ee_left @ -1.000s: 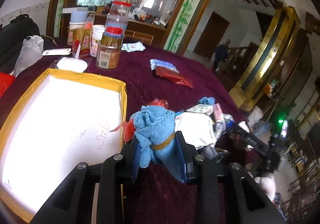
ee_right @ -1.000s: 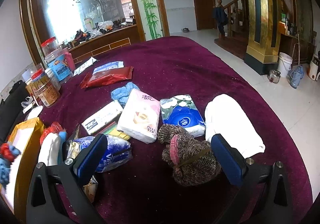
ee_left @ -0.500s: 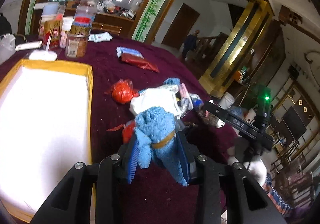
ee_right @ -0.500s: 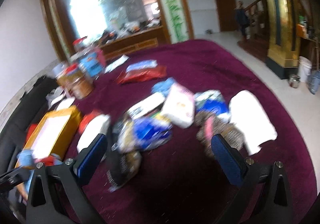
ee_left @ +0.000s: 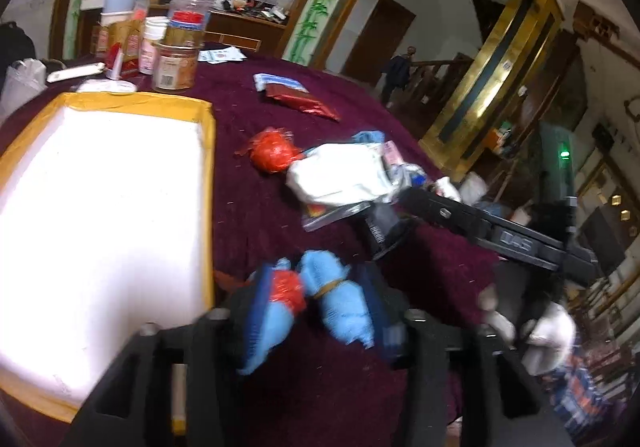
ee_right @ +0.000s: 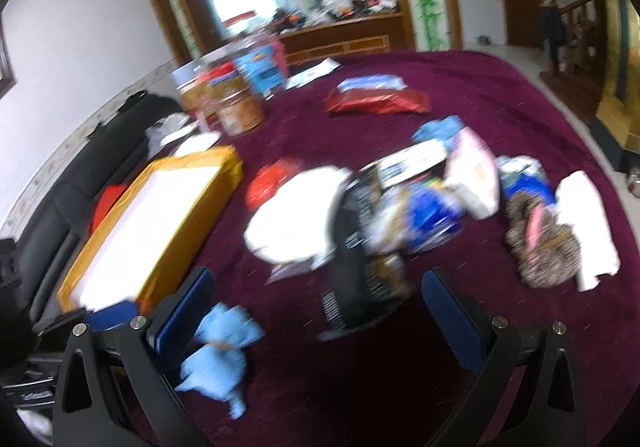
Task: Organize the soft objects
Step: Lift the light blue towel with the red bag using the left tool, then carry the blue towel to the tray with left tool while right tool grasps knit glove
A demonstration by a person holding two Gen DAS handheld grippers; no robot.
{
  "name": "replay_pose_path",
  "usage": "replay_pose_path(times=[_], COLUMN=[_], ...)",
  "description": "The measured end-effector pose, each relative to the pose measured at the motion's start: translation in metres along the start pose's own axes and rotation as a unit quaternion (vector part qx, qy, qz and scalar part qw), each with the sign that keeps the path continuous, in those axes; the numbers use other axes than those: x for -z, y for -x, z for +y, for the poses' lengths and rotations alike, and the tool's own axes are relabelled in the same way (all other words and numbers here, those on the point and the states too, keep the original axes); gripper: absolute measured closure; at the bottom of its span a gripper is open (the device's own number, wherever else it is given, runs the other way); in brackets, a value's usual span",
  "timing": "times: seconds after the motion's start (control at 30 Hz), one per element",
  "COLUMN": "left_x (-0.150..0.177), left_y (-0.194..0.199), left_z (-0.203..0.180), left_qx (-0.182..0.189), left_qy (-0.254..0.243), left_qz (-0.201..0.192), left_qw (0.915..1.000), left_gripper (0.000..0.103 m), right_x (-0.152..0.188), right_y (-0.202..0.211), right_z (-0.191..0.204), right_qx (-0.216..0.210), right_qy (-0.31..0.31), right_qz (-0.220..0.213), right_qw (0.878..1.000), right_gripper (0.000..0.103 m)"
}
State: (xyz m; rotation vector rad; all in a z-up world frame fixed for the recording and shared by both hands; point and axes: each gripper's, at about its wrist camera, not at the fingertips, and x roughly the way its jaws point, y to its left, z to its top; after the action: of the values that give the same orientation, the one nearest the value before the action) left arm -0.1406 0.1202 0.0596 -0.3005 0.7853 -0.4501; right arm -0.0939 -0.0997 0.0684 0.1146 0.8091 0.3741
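A light blue cloth bundle (ee_left: 336, 299) tied with a rubber band lies on the maroon tablecloth between the fingers of my left gripper (ee_left: 320, 299). The jaws are opening and the pads no longer press on it. A bit of red wrapping (ee_left: 286, 289) shows beside it. In the right wrist view the same blue bundle (ee_right: 220, 347) rests on the cloth by the left finger of my right gripper (ee_right: 320, 311), which stands wide open and holds nothing. A white tray with a yellow rim (ee_left: 208, 167) lies just left of the bundle.
A red bundle (ee_left: 272, 153), a white cloth (ee_left: 340, 175) and several packets are heaped mid-table. A brown knitted bundle (ee_right: 540, 239) and a white folded cloth (ee_right: 584, 223) lie at the right. Jars (ee_left: 176, 63) stand at the back left. A person stands far off.
The left jaws have widened and the blue bundle has slipped down between them onto the tablecloth. The right gripper has swung left, away from the brown knitted bundle and toward the tray.
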Motion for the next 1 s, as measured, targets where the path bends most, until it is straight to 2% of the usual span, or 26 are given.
replay_pose_path(times=[0.13, 0.17, 0.23, 0.33, 0.4, 0.43, 0.47, 0.53, 0.63, 0.7, 0.73, 0.83, 0.87, 1.0], left_x=[0.008, 0.011, 0.015, 0.018, 0.017, 0.017, 0.018, 0.019, 0.021, 0.021, 0.021, 0.020, 0.020, 0.021], left_y=[0.004, 0.004, 0.001, -0.001, 0.000, 0.000, 0.000, -0.003, -0.008, -0.013, -0.017, -0.031, -0.037, -0.048], left_z=[0.001, 0.001, 0.001, 0.002, 0.006, 0.006, 0.006, 0.002, -0.003, -0.008, -0.010, -0.015, -0.016, -0.017], left_qx=[-0.050, -0.062, -0.073, -0.088, -0.088, -0.086, -0.086, -0.091, -0.094, -0.093, -0.095, -0.114, -0.126, -0.147], left_qy=[-0.025, -0.034, -0.052, -0.067, -0.062, -0.064, -0.067, -0.077, -0.089, -0.097, -0.102, -0.123, -0.132, -0.141], left_qz=[0.003, 0.004, 0.009, 0.009, 0.010, 0.011, 0.012, 0.019, 0.024, 0.031, 0.036, 0.046, 0.049, 0.049], left_qw=[0.9984, 0.9975, 0.9960, 0.9938, 0.9941, 0.9942, 0.9939, 0.9927, 0.9913, 0.9905, 0.9895, 0.9847, 0.9820, 0.9779], left_gripper=[0.047, 0.050, 0.051, 0.051, 0.051, 0.051, 0.051, 0.051, 0.051, 0.050, 0.050, 0.053, 0.063, 0.064], right_x=[0.020, 0.025, 0.031, 0.031, 0.032, 0.034, 0.037, 0.044, 0.043, 0.042, 0.042, 0.042, 0.040, 0.033], right_y=[-0.007, -0.011, -0.019, -0.028, -0.033, -0.039, -0.046, -0.051, -0.038, -0.021, -0.011, 0.016, 0.025, 0.063], right_z=[0.028, 0.035, 0.046, 0.046, 0.046, 0.047, 0.049, 0.048, 0.036, 0.027, 0.018, -0.012, -0.023, -0.083], right_qx=[-0.035, -0.045, -0.070, -0.087, -0.097, -0.113, -0.130, -0.134, -0.129, -0.108, -0.089, -0.063, -0.052, 0.043], right_qy=[0.042, 0.053, 0.061, 0.047, 0.044, 0.043, 0.043, 0.043, 0.032, 0.036, 0.042, 0.035, 0.030, -0.017], right_qz=[0.039, 0.050, 0.069, 0.086, 0.098, 0.114, 0.134, 0.156, 0.147, 0.137, 0.133, 0.115, 0.101, 0.036], right_qw=[0.998, 0.996, 0.993, 0.991, 0.990, 0.986, 0.981, 0.978, 0.980, 0.984, 0.986, 0.991, 0.993, 0.998], right_gripper=[0.000, 0.004, 0.019, 0.022, 0.029, 0.039, 0.056, 0.072, 0.073, 0.071, 0.068, 0.046, 0.043, 0.038])
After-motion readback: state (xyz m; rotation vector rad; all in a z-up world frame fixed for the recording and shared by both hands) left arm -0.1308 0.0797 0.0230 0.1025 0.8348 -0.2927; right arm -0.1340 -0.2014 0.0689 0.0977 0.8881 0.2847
